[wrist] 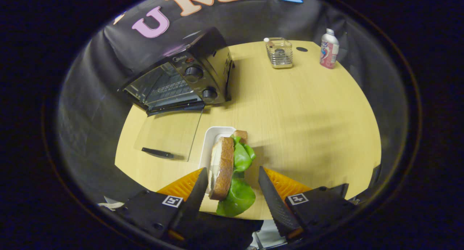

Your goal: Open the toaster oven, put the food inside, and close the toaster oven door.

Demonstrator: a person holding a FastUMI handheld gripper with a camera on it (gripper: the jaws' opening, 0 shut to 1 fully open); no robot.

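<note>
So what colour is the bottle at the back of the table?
The bottle is white and pink, clearest in the gripper view.

A black and silver toaster oven (181, 81) sat at the far left of the wooden table, its glass door (168, 134) lying fully open and flat. The food — a sandwich (230, 170) of brown bread and green lettuce — stood on edge between the gripper (232, 181) fingers, above a white tray (212, 141).
</note>
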